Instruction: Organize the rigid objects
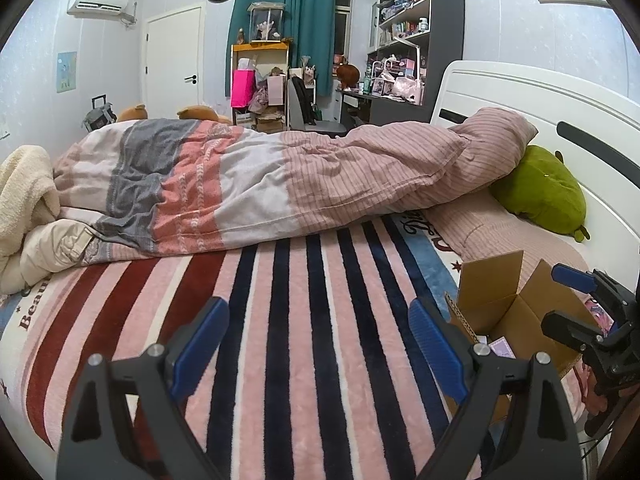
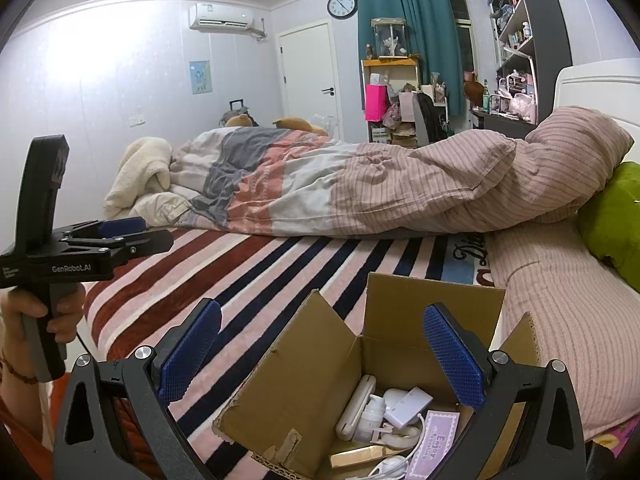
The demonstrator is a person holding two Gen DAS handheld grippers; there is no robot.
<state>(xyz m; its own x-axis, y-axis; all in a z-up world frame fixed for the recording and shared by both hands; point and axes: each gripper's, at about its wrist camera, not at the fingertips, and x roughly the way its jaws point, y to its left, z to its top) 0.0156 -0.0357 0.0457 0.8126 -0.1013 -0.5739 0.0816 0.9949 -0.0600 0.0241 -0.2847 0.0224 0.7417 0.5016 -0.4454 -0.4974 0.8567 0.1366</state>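
The cardboard box [image 2: 360, 392] sits on the soft striped blanket [image 1: 288, 320] by the bed's head-end edge, so a push on its raised flaps (already bent outward) could tip it. Inside it, the white gadgets [image 2: 376, 408] and pink card [image 2: 436, 440] lie tangled with a cord, so lifting one may drag others. Both the right gripper [image 2: 322, 354] above the box and the left gripper [image 1: 318, 346] over bare blanket are spread and empty.

The left gripper [image 1: 318, 336] points gently downward with its blue-padded jaws spread wide and nothing between them, gripped at the handle by the left hand [image 2: 38, 312], while the right gripper [image 2: 322, 354] beside it likewise stands wide and empty.
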